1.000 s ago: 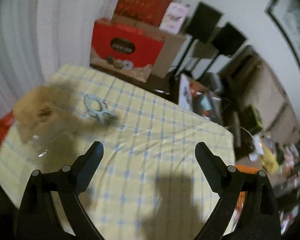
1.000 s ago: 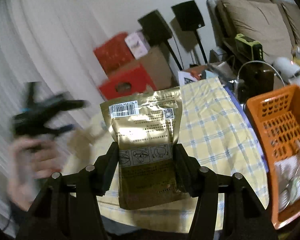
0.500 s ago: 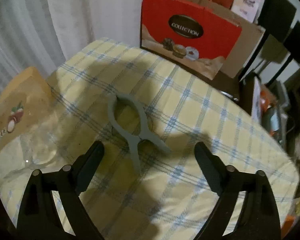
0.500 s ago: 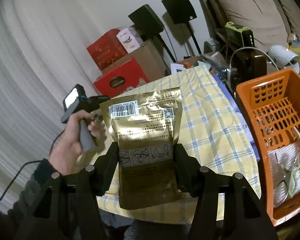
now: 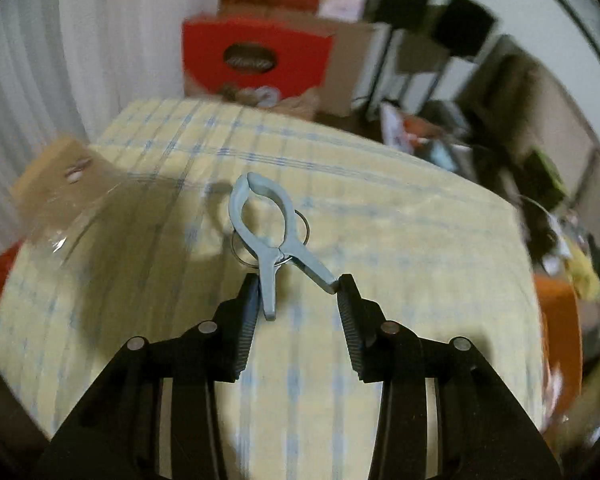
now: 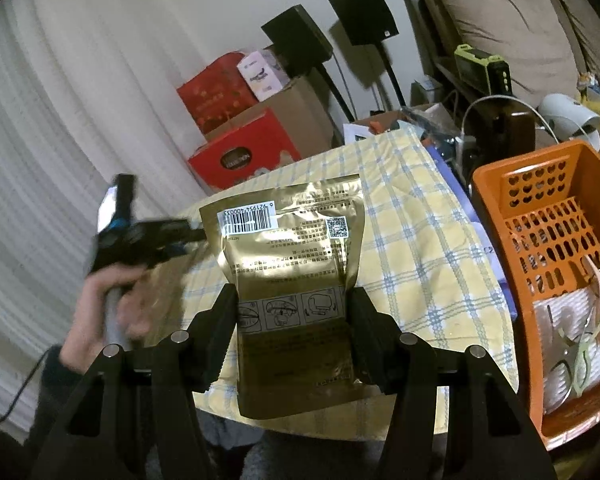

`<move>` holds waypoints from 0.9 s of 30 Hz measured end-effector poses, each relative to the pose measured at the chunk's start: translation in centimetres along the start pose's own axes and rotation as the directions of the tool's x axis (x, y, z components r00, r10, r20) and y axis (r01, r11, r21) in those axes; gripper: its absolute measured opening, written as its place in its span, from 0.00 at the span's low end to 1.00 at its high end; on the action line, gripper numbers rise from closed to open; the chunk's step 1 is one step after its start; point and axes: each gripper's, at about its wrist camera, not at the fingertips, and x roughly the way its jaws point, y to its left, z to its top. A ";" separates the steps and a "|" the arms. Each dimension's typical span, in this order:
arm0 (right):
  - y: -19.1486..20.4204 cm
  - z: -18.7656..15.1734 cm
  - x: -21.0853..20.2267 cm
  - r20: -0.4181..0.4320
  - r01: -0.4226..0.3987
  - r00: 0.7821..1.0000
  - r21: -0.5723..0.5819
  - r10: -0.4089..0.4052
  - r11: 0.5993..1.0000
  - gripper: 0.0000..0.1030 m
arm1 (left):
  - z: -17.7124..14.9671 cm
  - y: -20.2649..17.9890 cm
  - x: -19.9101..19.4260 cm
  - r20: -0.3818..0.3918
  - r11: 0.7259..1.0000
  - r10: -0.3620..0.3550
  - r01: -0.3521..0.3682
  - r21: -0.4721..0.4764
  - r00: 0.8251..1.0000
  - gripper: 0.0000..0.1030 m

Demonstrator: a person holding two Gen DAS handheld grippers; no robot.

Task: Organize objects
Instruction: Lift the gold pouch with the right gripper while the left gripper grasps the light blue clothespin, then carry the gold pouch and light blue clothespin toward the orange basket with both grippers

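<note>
1. Since the earlier frame, left gripper [image 5: 298, 294] has dropped onto the clip [image 5: 266, 236] on the tablecloth [image 5: 400, 248], jaws closing, pads touching both clip handles
2. Right gripper [image 6: 290, 320] pinches the gold pouch [image 6: 288, 264] upright above the tablecloth's near edge
3. Orange basket [image 6: 500, 184] stands right of the tablecloth

Grey clip [image 5: 266, 232] flat on cloth; gold pouch [image 6: 292, 280] upright.

A home living room: a cushioned sofa [image 6: 512, 28], speakers on stands [image 6: 364, 14], curtains [image 6: 40, 140] and a checked tablecloth [image 6: 416, 240]
</note>
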 end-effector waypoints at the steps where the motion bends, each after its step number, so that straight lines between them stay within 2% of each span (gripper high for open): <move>1: 0.2 0.1 -0.1 0.001 0.003 1.000 0.000 -0.003 1.000 0.56 | -0.6 -0.3 -1.1 0.014 1.000 -0.012 0.011 0.014 1.000 0.35; 6: 1.7 0.1 -1.1 -0.018 0.032 0.999 0.018 -0.031 0.999 0.56 | -5.7 -1.0 -7.8 0.079 0.990 -0.058 0.047 0.131 0.995 0.35; 11: 4.2 -0.3 -3.3 -0.007 0.036 0.999 -0.031 -0.036 0.999 0.56 | -8.4 0.2 -11.9 0.109 0.986 -0.067 0.049 0.161 0.992 0.35; 16: 5.1 0.7 -6.5 0.018 0.063 0.998 -0.057 -0.062 0.996 0.56 | -8.5 1.5 -14.2 0.150 0.990 -0.055 0.034 0.137 0.987 0.35; 19: 5.2 0.6 -8.9 0.045 0.079 0.996 -0.076 -0.076 0.994 0.56 | -8.8 1.5 -16.1 0.205 0.993 -0.041 0.018 0.116 0.978 0.35; 22: 4.4 -0.1 -11.0 0.040 0.101 0.994 -0.082 -0.098 0.992 0.56 | -9.0 1.4 -17.3 0.240 0.996 -0.052 0.034 0.080 0.969 0.35; 25: 3.6 -0.6 -12.7 0.040 0.143 0.989 -0.106 -0.140 0.984 0.56 | -9.6 0.4 -18.1 0.266 0.995 -0.068 0.047 0.085 0.962 0.35; 27: 2.7 -0.7 -13.6 0.029 0.165 0.986 -0.120 -0.163 0.979 0.56 | -10.0 -0.3 -18.6 0.280 0.995 -0.097 0.087 0.050 0.955 0.35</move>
